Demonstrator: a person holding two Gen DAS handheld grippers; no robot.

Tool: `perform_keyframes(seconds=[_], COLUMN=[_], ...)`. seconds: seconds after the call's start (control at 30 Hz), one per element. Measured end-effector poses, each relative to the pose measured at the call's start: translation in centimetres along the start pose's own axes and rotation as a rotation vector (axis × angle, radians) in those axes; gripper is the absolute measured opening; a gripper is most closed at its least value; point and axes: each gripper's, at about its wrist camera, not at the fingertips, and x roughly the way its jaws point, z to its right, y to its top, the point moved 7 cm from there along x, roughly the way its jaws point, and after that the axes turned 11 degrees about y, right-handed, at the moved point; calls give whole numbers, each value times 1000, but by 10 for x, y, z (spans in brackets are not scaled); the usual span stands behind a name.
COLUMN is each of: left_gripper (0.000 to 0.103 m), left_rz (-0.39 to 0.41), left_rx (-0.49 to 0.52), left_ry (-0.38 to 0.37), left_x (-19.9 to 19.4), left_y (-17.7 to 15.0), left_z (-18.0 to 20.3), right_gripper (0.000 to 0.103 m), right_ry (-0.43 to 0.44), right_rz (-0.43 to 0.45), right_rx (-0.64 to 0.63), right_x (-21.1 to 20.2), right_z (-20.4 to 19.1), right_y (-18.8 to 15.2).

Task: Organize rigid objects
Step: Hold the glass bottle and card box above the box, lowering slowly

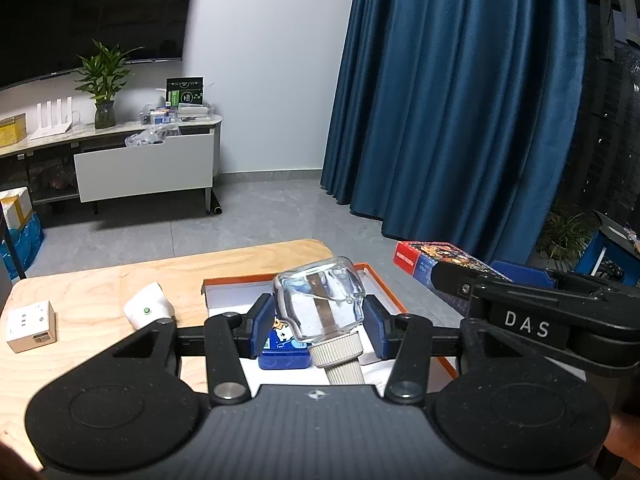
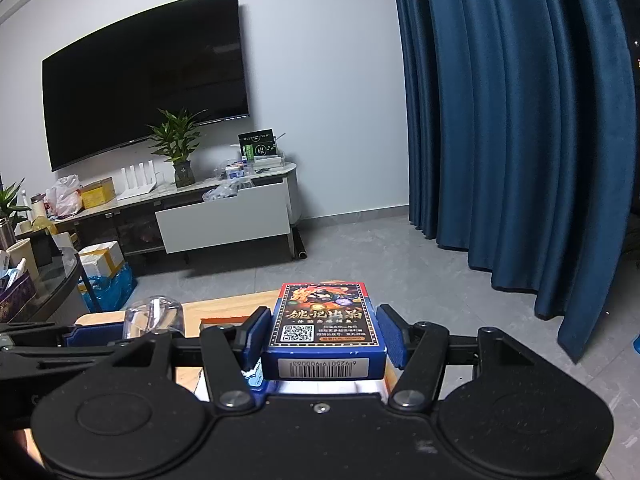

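Home living room. Large wall-mounted TV (image 2: 144, 76) on the far wall, low media cabinet (image 2: 224, 216) beneath it carrying a potted plant (image 2: 178, 148) and clutter. Blue floor-length curtains (image 2: 520, 120) right, grey tiled floor (image 2: 360, 256), wooden table (image 1: 100, 292) near.

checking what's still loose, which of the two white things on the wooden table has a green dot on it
The rounded white block nearer the orange-edged tray; its face shows a green dot. The square white box by the table's left edge has none.
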Motion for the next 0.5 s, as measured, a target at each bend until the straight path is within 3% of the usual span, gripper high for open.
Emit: perform_keyframes(seconds=[0.5], left_gripper=[49], left_rz=[0], left_rx=[-20], left_ry=[0], left_x=[-1], left_y=[-1], left_z=[-2], right_gripper=[71], right_ry=[3], right_rz=[-5], right_rx=[-12], right_x=[5], right_z=[-9], right_y=[1])
